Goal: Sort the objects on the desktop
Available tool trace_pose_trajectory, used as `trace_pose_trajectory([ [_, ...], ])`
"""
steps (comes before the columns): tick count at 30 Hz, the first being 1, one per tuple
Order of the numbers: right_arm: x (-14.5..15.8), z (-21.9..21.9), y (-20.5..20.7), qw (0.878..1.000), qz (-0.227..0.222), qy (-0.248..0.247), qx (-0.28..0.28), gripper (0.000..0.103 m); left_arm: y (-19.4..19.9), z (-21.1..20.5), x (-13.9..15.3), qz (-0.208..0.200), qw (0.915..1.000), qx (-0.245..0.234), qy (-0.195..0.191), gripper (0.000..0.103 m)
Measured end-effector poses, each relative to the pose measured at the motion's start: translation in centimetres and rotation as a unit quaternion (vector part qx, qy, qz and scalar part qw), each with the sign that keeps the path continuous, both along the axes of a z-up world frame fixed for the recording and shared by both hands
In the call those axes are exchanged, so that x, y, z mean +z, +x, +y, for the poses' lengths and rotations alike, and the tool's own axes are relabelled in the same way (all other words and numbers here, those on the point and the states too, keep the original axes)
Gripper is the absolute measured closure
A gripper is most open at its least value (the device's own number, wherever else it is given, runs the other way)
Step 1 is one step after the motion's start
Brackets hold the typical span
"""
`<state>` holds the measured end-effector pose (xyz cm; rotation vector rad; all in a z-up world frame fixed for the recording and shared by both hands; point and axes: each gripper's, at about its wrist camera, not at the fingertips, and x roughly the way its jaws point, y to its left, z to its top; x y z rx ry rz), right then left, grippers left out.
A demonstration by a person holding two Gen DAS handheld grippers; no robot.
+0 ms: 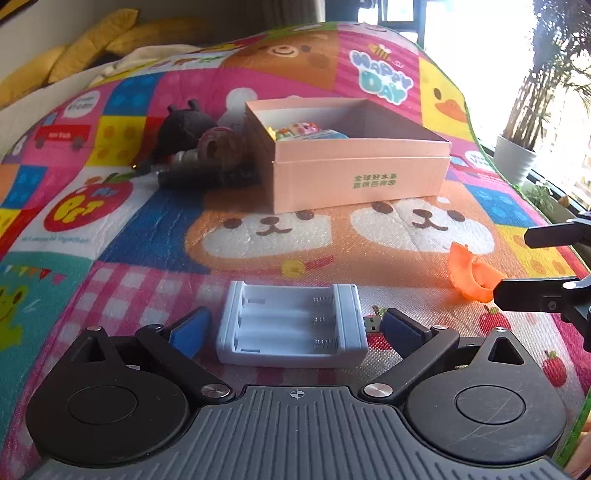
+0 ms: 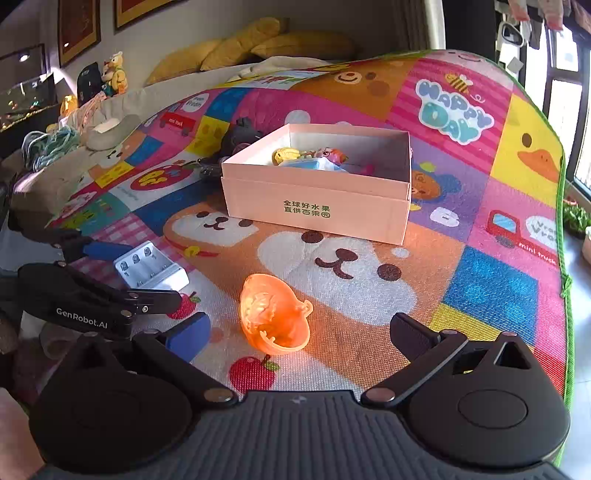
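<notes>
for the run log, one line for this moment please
left tool open around battery holder | right tool open over orange shell | both unlifted

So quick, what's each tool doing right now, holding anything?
Left tool: open, empty; the white battery holder lies between its fingers, not gripped.
Right tool: open, empty; the orange shell toy lies between its fingers, untouched.

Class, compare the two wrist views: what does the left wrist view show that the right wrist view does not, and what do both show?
Only the left view: a small USB stick beside the battery holder, and a brown doughnut toy left of the pink box.
Only the right view: framed pictures and a plush toy at the back.
Both: play mat, pink box, battery holder, orange shell.
</notes>
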<state>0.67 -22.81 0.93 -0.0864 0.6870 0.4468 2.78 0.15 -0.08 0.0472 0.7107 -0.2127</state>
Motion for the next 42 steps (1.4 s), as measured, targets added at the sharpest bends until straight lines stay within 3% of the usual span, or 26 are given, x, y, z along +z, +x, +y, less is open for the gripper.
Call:
trace_pose_trajectory([
  [3, -0.1, 0.8, 0.9, 1.000, 0.018, 0.017, -0.004, 0.012, 0.0, -0.1, 0.0, -0.001, 1.0000, -0.001, 0.006, 0.000],
  [7, -0.8, 2.5, 1.6, 0.999, 0.032, 0.007, -0.007, 0.014, 0.0, -0.4, -0.1, -0.001, 0.9999, -0.005, 0.014, 0.000],
  [10, -1.4, 3.3, 2.1, 0.999, 0.051, -0.003, -0.010, 0.025, -0.1, -0.5, -0.2, -0.001, 0.9998, -0.003, 0.019, 0.000],
  [12, -1.3, 3.2, 2.3, 0.998, 0.057, 0.000, -0.009, 0.044, -0.1, -0.4, -0.2, -0.001, 0.9998, -0.003, 0.018, 0.000],
  [14, -1.1, 3.3, 2.3, 0.998, 0.054, -0.010, -0.007, 0.054, -0.1, -0.4, -0.2, -0.001, 0.9998, -0.003, 0.019, 0.000],
  [25, 0.0, 1.3, 1.0, 0.998, -0.008, -0.040, -0.056, 0.054, 0.0, -0.7, -0.1, 0.001, 0.9997, -0.005, 0.026, 0.000],
  [32, -1.3, 1.3, 0.9, 0.997, -0.002, -0.047, -0.057, 0.054, 0.0, -0.9, -0.1, 0.004, 0.9997, -0.003, 0.025, 0.000],
  [37, -2.0, 1.7, 0.6, 0.997, -0.007, -0.055, -0.056, 0.053, 0.2, -1.0, 0.2, 0.027, 0.9993, 0.004, 0.026, 0.000],
  [42, -2.2, 1.5, 0.5, 0.997, -0.011, -0.053, -0.060, 0.042, 0.6, -1.0, 0.3, 0.042, 0.9987, 0.000, 0.029, 0.000],
])
